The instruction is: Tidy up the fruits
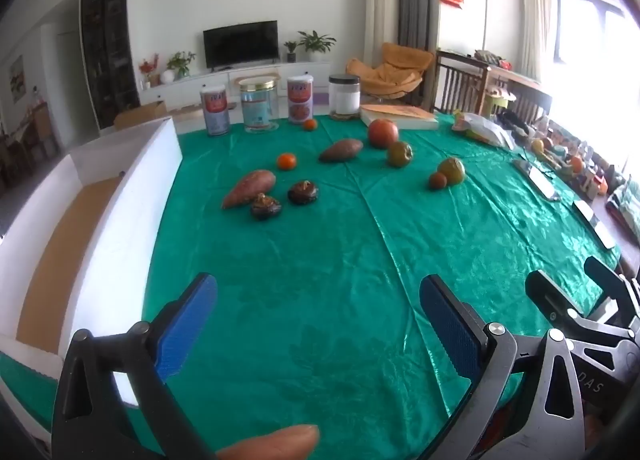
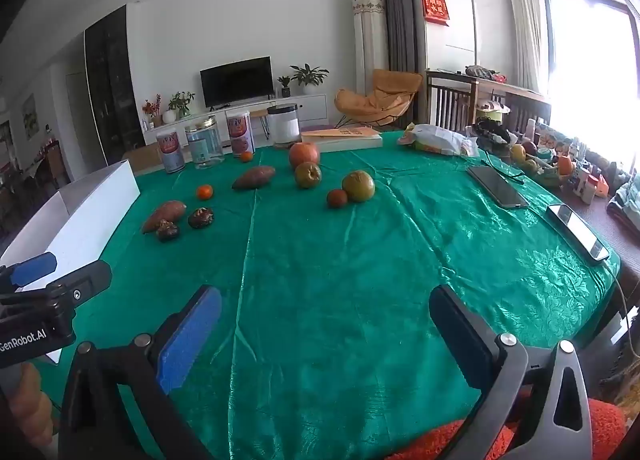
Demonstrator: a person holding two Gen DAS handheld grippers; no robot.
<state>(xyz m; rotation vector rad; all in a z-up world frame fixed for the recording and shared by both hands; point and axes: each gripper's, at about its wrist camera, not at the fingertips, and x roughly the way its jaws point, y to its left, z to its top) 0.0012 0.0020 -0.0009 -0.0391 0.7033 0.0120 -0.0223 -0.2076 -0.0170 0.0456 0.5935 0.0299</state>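
Fruits and vegetables lie on a green tablecloth (image 1: 320, 260): a red apple (image 1: 383, 132), two greenish apples (image 1: 399, 154) (image 1: 452, 170), a small red fruit (image 1: 437, 180), two tangerines (image 1: 287, 161) (image 1: 310, 124), two sweet potatoes (image 1: 249, 188) (image 1: 341, 150) and two dark mushrooms (image 1: 265, 206) (image 1: 303, 192). A white box (image 1: 120, 212) stands at the left. My left gripper (image 1: 318, 312) is open and empty near the table's front edge. My right gripper (image 2: 326, 324) is open and empty beside it; the red apple (image 2: 304, 154) and the box (image 2: 86, 208) show far ahead.
Two cans (image 1: 216, 110) (image 1: 300, 99), a glass jar (image 1: 259, 105), a white jar (image 1: 344, 96) and a book (image 1: 400, 116) line the far edge. Phones (image 2: 498, 186) (image 2: 578, 232) lie at the right. A bag (image 2: 438, 140) and clutter sit at the far right.
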